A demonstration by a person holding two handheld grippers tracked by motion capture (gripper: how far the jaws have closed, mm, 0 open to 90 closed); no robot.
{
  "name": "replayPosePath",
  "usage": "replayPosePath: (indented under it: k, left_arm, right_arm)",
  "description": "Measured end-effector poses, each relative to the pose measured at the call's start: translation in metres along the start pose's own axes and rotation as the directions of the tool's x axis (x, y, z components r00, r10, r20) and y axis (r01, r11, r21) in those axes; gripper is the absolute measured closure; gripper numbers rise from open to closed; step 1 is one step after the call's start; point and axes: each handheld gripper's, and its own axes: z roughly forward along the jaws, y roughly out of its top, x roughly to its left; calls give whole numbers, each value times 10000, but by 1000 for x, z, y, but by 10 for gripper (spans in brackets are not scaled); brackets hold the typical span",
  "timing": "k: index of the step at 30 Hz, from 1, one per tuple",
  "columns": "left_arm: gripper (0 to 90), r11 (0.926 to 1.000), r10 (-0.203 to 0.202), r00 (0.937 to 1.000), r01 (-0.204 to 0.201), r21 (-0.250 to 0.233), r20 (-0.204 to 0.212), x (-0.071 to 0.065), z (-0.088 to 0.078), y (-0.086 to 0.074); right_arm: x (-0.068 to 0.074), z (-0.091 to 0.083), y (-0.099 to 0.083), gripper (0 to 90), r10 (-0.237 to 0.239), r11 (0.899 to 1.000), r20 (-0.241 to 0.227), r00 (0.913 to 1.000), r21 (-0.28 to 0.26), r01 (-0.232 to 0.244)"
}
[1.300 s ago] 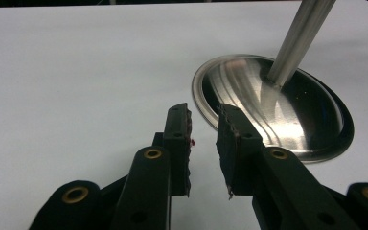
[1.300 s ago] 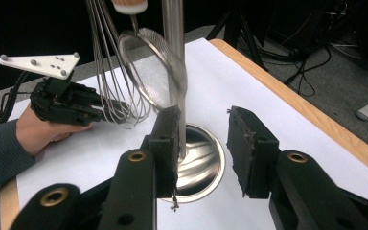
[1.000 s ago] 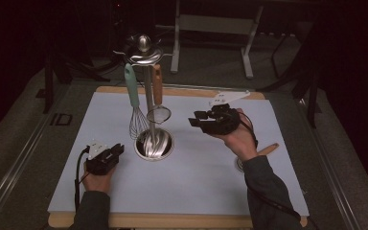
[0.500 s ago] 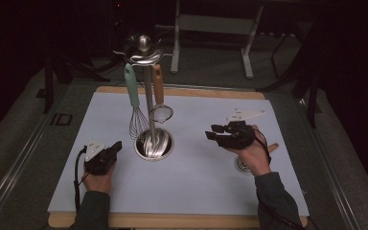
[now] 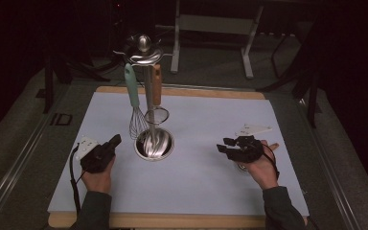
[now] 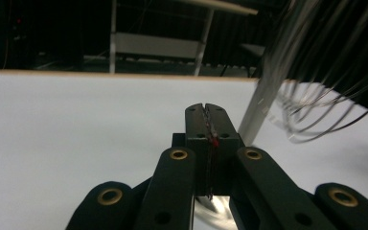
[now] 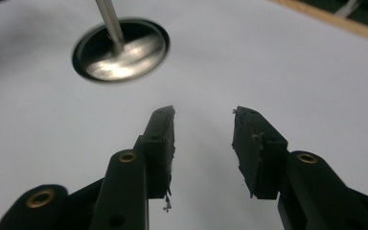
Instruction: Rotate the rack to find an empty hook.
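Whisk (image 5: 135,108) hangs on rack (image 5: 146,96) toward worktop's (image 5: 206,191) far-left part. Left tongs (image 5: 116,140) closed, empty, nearest; right tongs (image 5: 224,147) just opening, empty. Open left before reaching the wires.

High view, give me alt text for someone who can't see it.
A metal utensil stand with a hanging whisk and strainer stands on a white mat; the left gripper is shut, the right gripper open and empty.

Whisk (image 6: 316,96) wires blur and run past the left gripper view's edge.
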Motion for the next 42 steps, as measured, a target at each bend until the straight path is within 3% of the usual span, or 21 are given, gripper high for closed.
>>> replayPosePath:
  k: [4,11,13,18,30,40,42]
  left_arm:
    - [894,9983,57,9997,-42,-582,249,-9,-6,12]
    - [894,9924,329,9977,-256,-1207,590,-23,-11,33]
    - [893,9906,517,9967,-433,-1295,625,-26,-11,40]
    - [887,9840,567,9955,-430,-1729,755,-32,-13,54]
    - [883,9406,1080,9859,-595,-3344,1282,-56,-32,100]
    - [884,9011,1485,9782,-733,-4273,1452,-73,-36,130]
    - [884,8983,1511,9774,-734,-4333,1479,-75,-36,134]
  right_arm:
    - [-3,3,-16,583,30,9995,310,9995,326,-40]
    - [-3,4,-45,580,254,9976,225,9994,641,-268]
    - [-6,4,-50,580,322,9965,246,9992,765,-340]
    - [-9,2,-54,579,547,9961,213,9983,680,-560]
    - [-10,7,-65,576,703,9933,213,9973,905,-719]
    - [-12,3,-67,572,870,9928,225,9960,809,-885]
    - [-12,3,-67,571,866,9928,230,9960,805,-882]
